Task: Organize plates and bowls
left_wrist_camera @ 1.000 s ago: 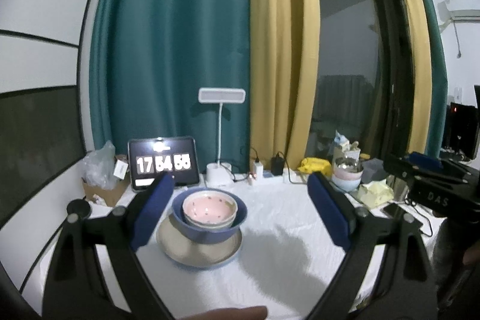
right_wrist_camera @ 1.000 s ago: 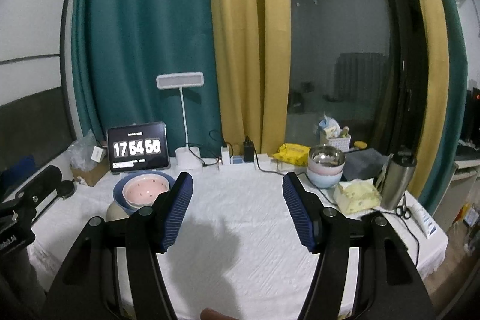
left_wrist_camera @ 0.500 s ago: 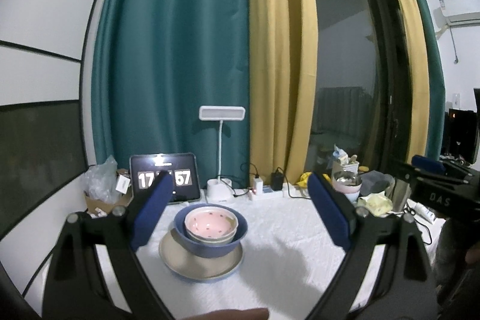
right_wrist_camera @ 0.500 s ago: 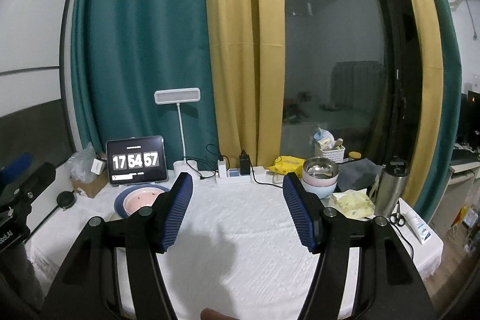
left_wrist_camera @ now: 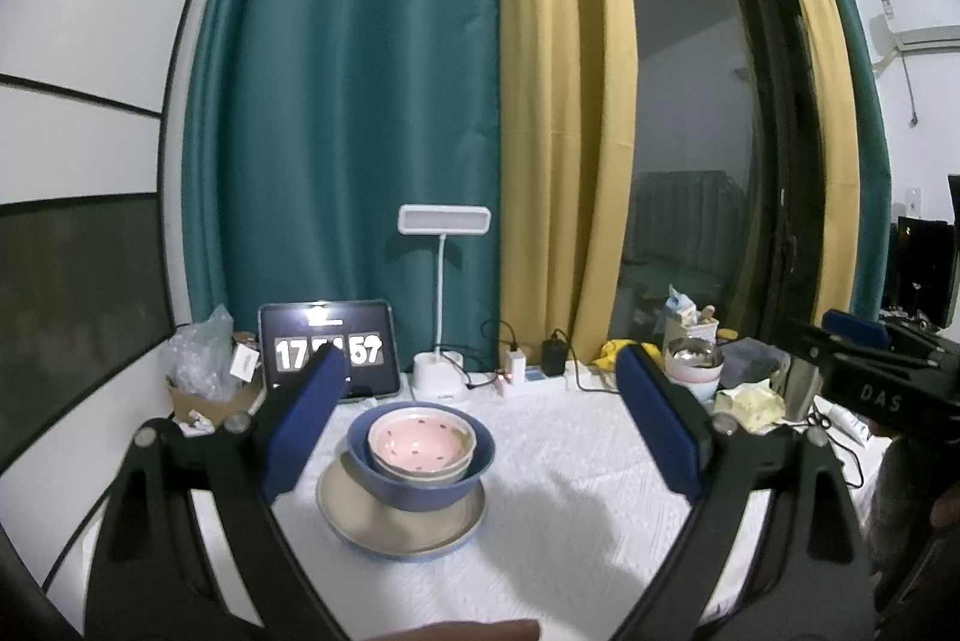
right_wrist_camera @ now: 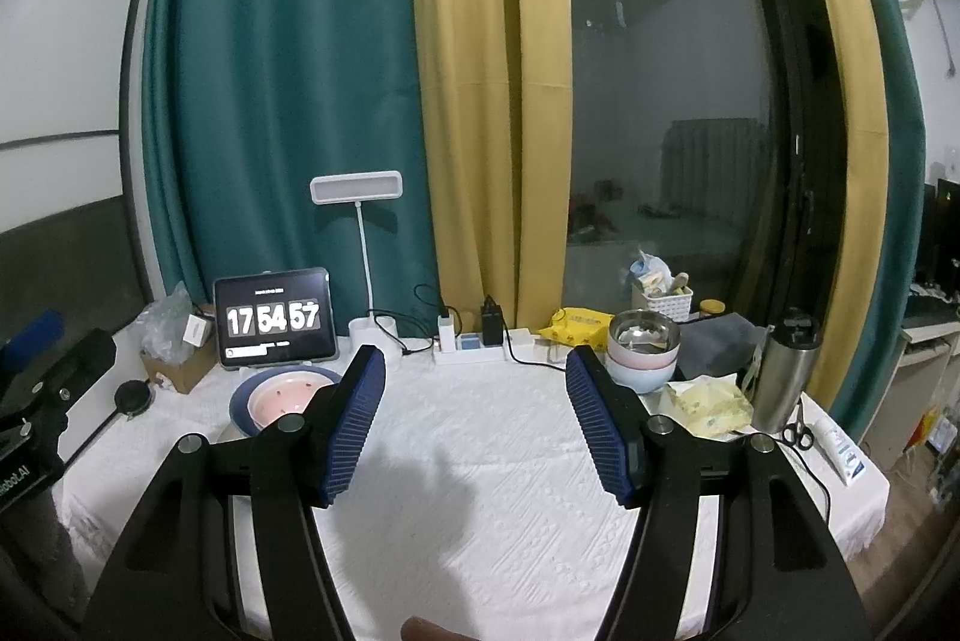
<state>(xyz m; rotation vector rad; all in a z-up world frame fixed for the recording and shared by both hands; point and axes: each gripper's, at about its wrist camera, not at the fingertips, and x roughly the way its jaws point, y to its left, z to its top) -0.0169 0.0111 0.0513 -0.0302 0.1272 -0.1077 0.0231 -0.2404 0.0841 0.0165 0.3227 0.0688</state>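
Table (right_wrist_camera: 480, 491) under white textured cloth. Behind its far edge: teal curtain (right_wrist_camera: 288, 71), mustard curtain (right_wrist_camera: 486, 71), dark glazed door (right_wrist_camera: 672, 101). White wall with dark lower panel (left_wrist_camera: 78, 281) at left. Air conditioner (left_wrist_camera: 912, 35) high on right wall.

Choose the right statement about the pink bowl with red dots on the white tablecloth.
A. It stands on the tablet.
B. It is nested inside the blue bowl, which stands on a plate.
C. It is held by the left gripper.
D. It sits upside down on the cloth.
B: the pink bowl sits inside the blue bowl, which rests on the beige plate.
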